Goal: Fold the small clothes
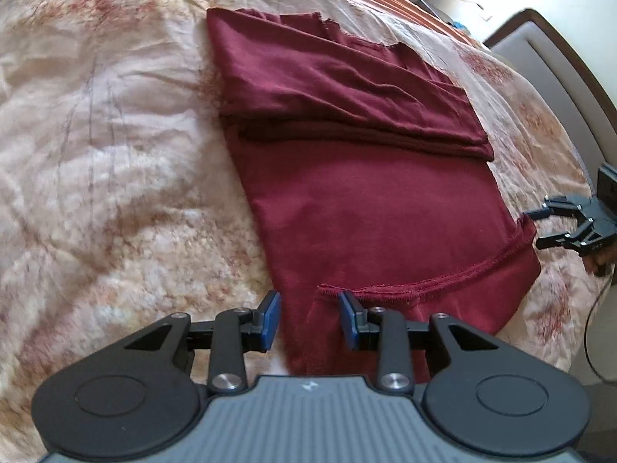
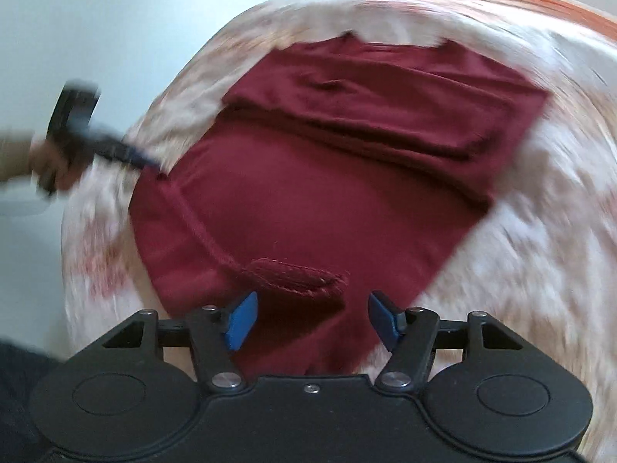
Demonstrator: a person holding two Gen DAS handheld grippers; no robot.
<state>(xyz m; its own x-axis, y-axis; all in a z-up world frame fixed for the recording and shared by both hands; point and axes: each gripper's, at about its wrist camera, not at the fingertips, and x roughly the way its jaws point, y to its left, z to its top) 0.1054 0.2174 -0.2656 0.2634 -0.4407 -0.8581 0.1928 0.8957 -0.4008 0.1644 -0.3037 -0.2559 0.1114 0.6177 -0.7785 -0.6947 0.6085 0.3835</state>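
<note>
A dark red garment (image 1: 366, 200) lies partly folded on the bed (image 1: 115, 154), its far part doubled over. Both hand-held grippers, left (image 1: 308, 322) and right (image 2: 310, 322), hover at its near hem, jaws spread, pinching nothing.

Garment (image 1: 370, 208): solid dark maroon, no print; hem stitching same maroon. Bedcover (image 1: 115, 154): cream/pale pink w/ mottled tan and rust-red floral blotches; orange stripes at far edge. Left gripper (image 1: 308, 322): black frame, grey ribbed body, blue pads (image 1: 272, 320). Right gripper (image 2: 311, 322): black, blue pads. Headboard (image 1: 555, 77), far right: grey panel, dark brown trim. Wall (image 2: 115, 19): pale off-white.
</note>
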